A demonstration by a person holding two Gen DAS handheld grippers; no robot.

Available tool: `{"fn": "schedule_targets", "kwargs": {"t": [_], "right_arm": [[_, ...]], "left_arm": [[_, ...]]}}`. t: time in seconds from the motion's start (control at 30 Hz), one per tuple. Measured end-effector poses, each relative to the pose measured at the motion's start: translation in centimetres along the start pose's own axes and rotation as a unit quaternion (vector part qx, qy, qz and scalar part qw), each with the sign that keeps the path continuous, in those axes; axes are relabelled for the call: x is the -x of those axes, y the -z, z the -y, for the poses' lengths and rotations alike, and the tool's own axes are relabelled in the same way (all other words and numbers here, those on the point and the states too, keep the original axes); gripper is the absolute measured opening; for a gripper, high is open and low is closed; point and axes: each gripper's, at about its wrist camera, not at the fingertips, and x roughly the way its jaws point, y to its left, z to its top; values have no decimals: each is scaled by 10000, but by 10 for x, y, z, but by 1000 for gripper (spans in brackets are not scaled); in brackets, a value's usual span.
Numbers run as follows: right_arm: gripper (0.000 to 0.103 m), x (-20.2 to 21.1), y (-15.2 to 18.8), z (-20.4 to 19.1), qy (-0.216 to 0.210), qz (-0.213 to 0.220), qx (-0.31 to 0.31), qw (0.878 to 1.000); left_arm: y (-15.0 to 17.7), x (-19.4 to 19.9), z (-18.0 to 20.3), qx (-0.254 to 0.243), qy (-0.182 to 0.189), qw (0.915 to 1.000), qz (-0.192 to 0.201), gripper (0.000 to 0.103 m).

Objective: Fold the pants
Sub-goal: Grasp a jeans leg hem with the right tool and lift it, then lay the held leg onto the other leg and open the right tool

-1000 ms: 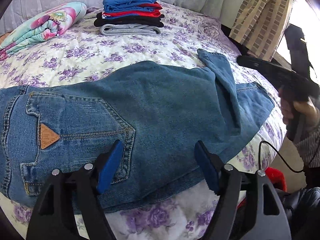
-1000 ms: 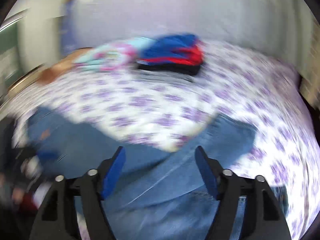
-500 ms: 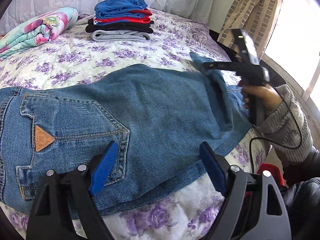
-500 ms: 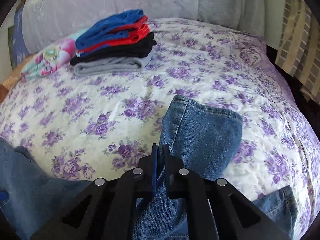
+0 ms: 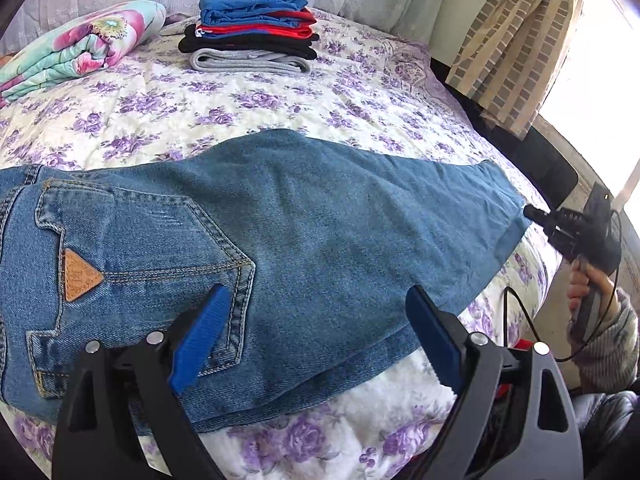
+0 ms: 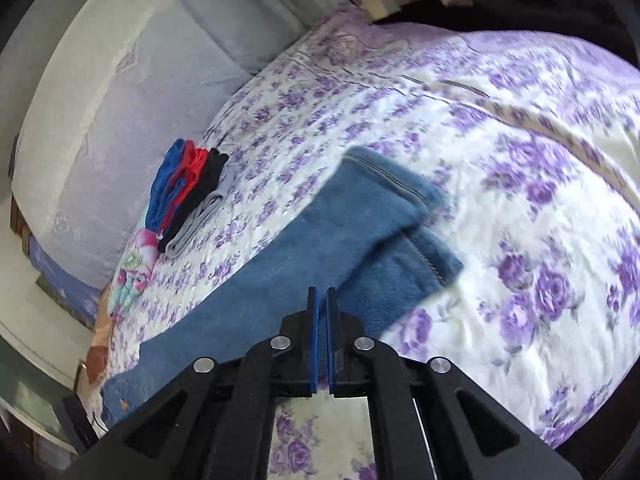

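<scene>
The right gripper (image 6: 321, 344), pressed together on nothing at lower centre, sits off the jeans (image 6: 280, 280) hem, so the stacked legs could slip askew unheld.

I see blue denim jeans (image 5: 304, 216) with tan stitching and a brown patch (image 5: 80, 276), a white bedspread (image 5: 248, 100) with purple flowers, a blue, red, black and grey clothes stack (image 5: 252, 28), a pink-flowered turquoise quilt (image 5: 80, 48), and beige checked curtains (image 5: 516, 40).

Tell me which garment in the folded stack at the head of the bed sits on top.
The blue one tops the folded stack; red, black and grey garments lie beneath it in that order.
</scene>
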Motion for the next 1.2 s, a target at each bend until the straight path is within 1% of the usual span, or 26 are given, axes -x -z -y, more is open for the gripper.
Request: {"fn": "schedule_targets", "kwargs": {"t": [0.03, 0.07, 0.1, 0.13, 0.17, 0.23, 0.27, 0.37, 0.5, 0.53, 0.6, 0.63, 0.67, 0.7, 0.73, 0.77, 0.8, 0.87, 0.97, 1.0, 1.03, 1.07, 1.1, 1.13, 1.2], "right_arm": [[10, -2, -1, 6, -231, 14, -239, 9994], [31, -3, -2, 11, -523, 1, -439, 9977], [45, -5, -3, 14, -781, 13, -628, 9950], [51, -5, -4, 14, -951, 70, -744, 9927], [51, -4, -5, 12, -1025, 118, -706, 9922], [51, -4, -8, 5, -1042, 189, -528, 9930], [50, -9, -10, 4, -1032, 128, -542, 9931], [47, -20, -16, 14, -997, -177, -936, 9904], [48, -8, -6, 14, -907, -345, -837, 9918], [48, -9, -6, 15, -901, -394, -821, 9918], [48, -18, -8, 22, -912, -354, -960, 9906], [46, -25, -10, 24, -939, -338, -980, 9902], [38, -34, -14, 25, -993, -331, -958, 9899], [33, -40, -16, 27, -1035, -328, -956, 9895], [18, -43, -19, 29, -1076, -325, -966, 9890], [9, -42, -21, 30, -1127, -267, -957, 9887], [6, -36, -23, 28, -1223, -219, -905, 9881], [6, -11, -24, 18, -1378, -141, -690, 9879], [6, 22, -23, 13, -1402, -215, -538, 9884], [6, 26, -20, 15, -1253, -285, -455, 9907], [8, 22, -15, 19, -1007, -419, -349, 9934], [17, 12, -10, 27, -670, -606, -289, 9955], [22, 3, -6, 38, -386, -704, -340, 9962], [21, -2, -5, 46, -453, -730, -457, 9953], [24, 4, -13, 52, -733, -531, -672, 9936]], "left_arm": [[-1, 0, 0, 35, -5, 10000, -8, 87], [-1, 0, 0, 64, -22, 10000, -16, 87], [-1, 0, 0, 84, -46, 10000, -24, 87], [-1, 1, 1, 101, -73, 9999, -33, 87], [-2, 1, 1, 113, -106, 9999, -44, 87], [-1, 0, 2, 112, -150, 9998, -54, 87], [-2, 0, 2, 108, -162, 9998, -60, 88], [-3, -2, 4, 119, -216, 9997, -79, 89], [-3, -1, 2, 155, -207, 9996, -78, 89], [-3, -1, 3, 154, -206, 9996, -77, 89], [-3, -2, 3, 133, -206, 9997, -81, 92], [-3, -2, 4, 116, -227, 9996, -80, 93], [-2, -2, 5, 99, -256, 9996, -74, 93], [-1, -2, 5, 89, -264, 9996, -63, 93], [-1, -2, 5, 99, -253, 9996, -53, 93], [-2, 0, 4, 129, -232, 9996, -40, 93], [-2, 2, 3, 164, -215, 9996, -27, 92], [-5, 8, -3, 260, -158, 9995, 10, 92], [-8, 18, -14, 424, -70, 9991, 69, 91], [-8, 19, -18, 483, -11, 9988, 36, 91], [-8, 19, -21, 505, 35, 9987, -7, 91], [-7, 18, -22, 499, 55, 9987, -39, 91], [-6, 17, -22, 481, 34, 9988, -42, 91], [-6, 17, -21, 459, -7, 9989, -36, 91], [-6, 21, -16, 441, -16, 9990, 8, 91]]}}
